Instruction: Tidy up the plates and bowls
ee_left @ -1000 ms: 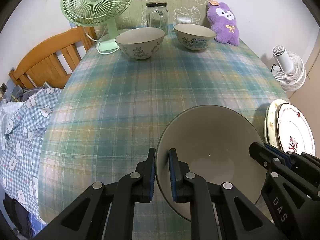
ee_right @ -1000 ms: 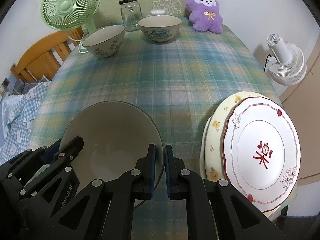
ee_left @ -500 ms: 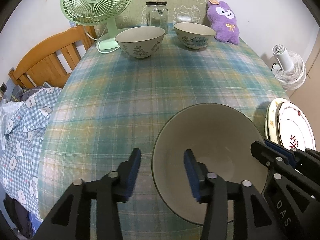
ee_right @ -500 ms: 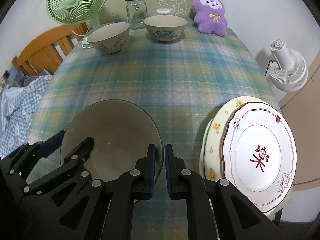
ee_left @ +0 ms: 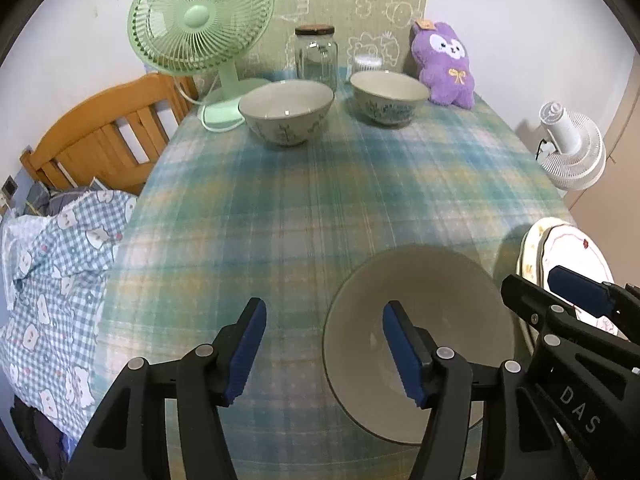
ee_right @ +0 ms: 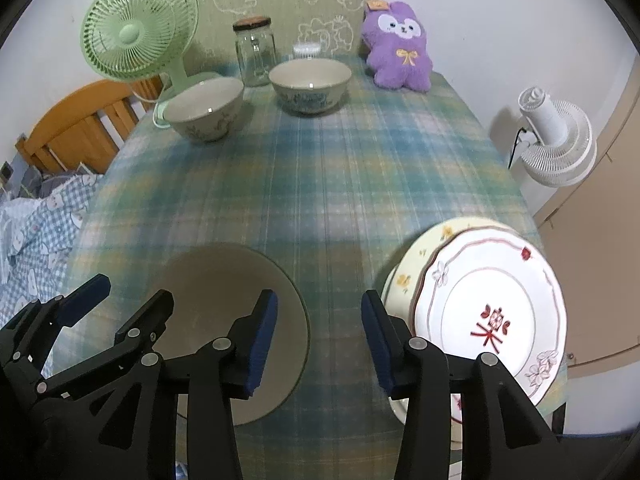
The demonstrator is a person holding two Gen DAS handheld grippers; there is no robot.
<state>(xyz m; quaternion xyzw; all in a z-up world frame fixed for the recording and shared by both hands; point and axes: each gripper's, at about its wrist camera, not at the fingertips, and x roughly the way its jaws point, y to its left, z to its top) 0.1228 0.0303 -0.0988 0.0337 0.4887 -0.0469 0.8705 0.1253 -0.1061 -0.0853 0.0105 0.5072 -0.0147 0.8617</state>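
Grey bowl [ee_left: 420, 320] on table, rim btwn both grippers' opened jaws.

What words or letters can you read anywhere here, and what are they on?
"DAS": white letters on the black body of the right gripper, seen from the left wrist view; more letters may be cut off.
Red mark in the middle of the top plate: looks like a written character or a flower design, I cannot tell which.
Orange tag on the purple plush toy: too small to read.
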